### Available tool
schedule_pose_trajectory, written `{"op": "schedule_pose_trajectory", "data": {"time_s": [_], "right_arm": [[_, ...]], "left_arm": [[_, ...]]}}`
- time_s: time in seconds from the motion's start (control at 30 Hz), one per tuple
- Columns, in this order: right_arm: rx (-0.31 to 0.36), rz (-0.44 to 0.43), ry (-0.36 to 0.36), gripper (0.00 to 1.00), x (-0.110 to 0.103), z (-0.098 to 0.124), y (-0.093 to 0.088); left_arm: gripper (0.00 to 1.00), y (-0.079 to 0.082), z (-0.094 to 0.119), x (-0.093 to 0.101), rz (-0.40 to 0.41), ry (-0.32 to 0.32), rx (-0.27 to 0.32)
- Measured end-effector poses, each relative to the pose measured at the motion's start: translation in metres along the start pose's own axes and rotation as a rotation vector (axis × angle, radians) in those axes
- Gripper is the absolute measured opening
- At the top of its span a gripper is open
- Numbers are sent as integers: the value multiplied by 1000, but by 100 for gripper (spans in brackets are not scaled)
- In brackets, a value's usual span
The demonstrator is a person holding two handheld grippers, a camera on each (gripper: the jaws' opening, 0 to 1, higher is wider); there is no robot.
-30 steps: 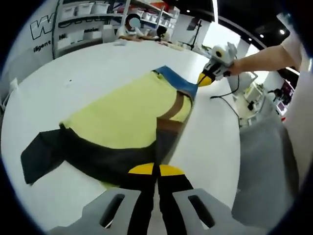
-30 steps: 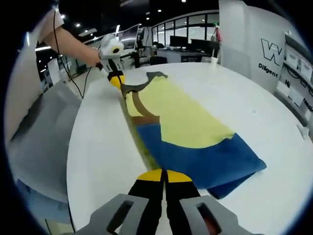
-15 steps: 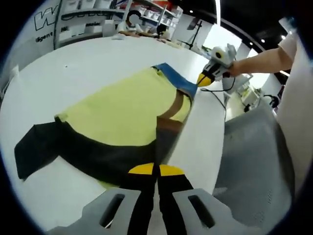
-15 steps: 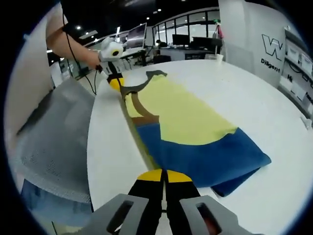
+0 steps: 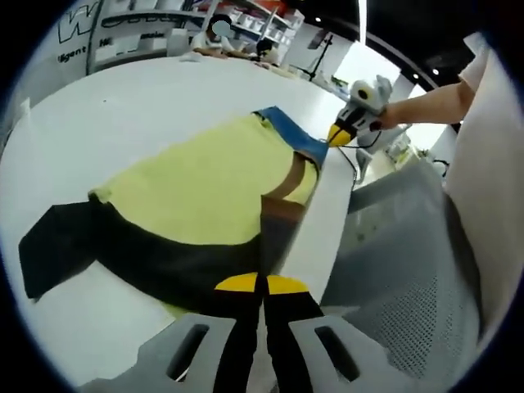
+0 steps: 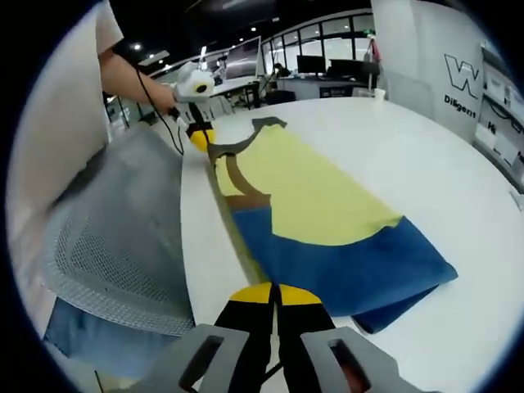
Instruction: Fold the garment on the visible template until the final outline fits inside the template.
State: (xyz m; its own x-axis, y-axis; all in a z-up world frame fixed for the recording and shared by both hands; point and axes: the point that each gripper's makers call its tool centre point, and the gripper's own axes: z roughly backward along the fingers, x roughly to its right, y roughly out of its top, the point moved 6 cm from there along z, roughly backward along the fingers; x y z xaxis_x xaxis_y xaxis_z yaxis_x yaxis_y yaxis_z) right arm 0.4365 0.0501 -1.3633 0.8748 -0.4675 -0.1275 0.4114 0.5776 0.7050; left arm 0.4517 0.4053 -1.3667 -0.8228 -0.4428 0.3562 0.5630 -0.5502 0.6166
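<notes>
A garment (image 5: 205, 180) with a yellow body, one dark sleeve, one blue sleeve and a brown neck band lies flat on the white table (image 5: 123, 106). My left gripper (image 5: 262, 284) is shut on its dark near edge. At the far end, my right gripper (image 5: 342, 133) pinches the blue edge. In the right gripper view the garment (image 6: 303, 196) stretches away from my right gripper (image 6: 278, 293), which is shut on the blue hem. My left gripper (image 6: 199, 136) holds the far dark end by the neck band. The held edge runs along the table's side.
A grey mesh chair back (image 5: 401, 262) stands against the table's edge beside the held side, and the chair (image 6: 115, 237) is on the left in the right gripper view. The person's arm (image 5: 434, 102) reaches in. Shelves (image 5: 139, 41) and desks (image 6: 327, 74) stand beyond the table.
Both grippers keep their hold on the garment. Both views have drawn back toward the table's edge, so more of the mesh chair shows.
</notes>
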Motion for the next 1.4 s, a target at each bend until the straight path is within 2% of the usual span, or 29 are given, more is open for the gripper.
{"op": "schedule_pose_trajectory", "data": {"time_s": [0.37, 0.6, 0.93, 1.4], "right_arm": [[18, -18, 12, 0, -14, 11, 1], [23, 1, 9, 0, -5, 12, 9], [55, 25, -28, 0, 27, 15, 34], [102, 62, -85, 0, 100, 13, 77]], "left_arm": [[0, -2, 11, 15, 17, -15, 20], [0, 11, 17, 8, 3, -1, 43], [0, 52, 28, -17, -44, 28, 81], [0, 115, 32, -73, -87, 72, 114]]}}
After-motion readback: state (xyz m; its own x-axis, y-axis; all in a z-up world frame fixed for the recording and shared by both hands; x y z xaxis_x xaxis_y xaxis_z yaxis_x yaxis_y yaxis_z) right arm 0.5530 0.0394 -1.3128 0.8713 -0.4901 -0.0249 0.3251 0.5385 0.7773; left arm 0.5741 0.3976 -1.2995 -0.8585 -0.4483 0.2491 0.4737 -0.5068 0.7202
